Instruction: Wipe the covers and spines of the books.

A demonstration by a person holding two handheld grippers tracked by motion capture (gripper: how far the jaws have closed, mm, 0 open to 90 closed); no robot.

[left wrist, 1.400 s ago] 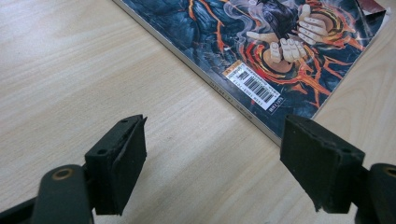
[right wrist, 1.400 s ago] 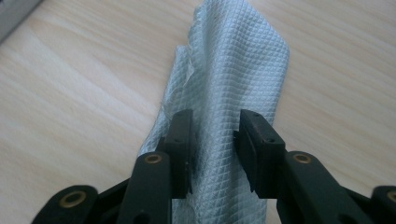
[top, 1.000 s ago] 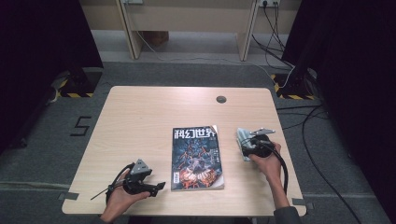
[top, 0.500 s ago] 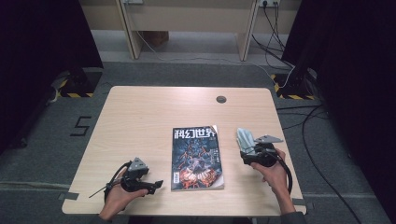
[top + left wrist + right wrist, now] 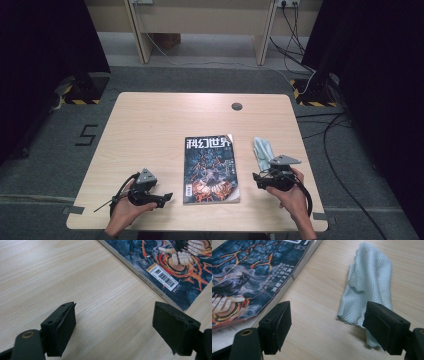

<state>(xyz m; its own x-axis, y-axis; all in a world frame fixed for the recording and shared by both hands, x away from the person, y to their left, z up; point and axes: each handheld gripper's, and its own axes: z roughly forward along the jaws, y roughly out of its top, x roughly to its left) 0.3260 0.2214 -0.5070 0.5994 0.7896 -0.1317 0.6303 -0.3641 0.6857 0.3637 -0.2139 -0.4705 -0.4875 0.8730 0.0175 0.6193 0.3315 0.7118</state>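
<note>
Right gripper (image 5: 325,327) jaws just opened, nothing between them. That cloth (image 5: 369,282) near the table's right edge looks soft, floppy; pinch a bunched fold.

Crumpled pale-green cloth (image 5: 262,151) flat beside magazine (image 5: 210,169)

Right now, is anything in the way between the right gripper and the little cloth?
No. The right gripper has just been opening its jaws, with bare table between them. The pale green cloth lies just ahead, partly behind one jaw. The magazine lies off to the side.
</note>
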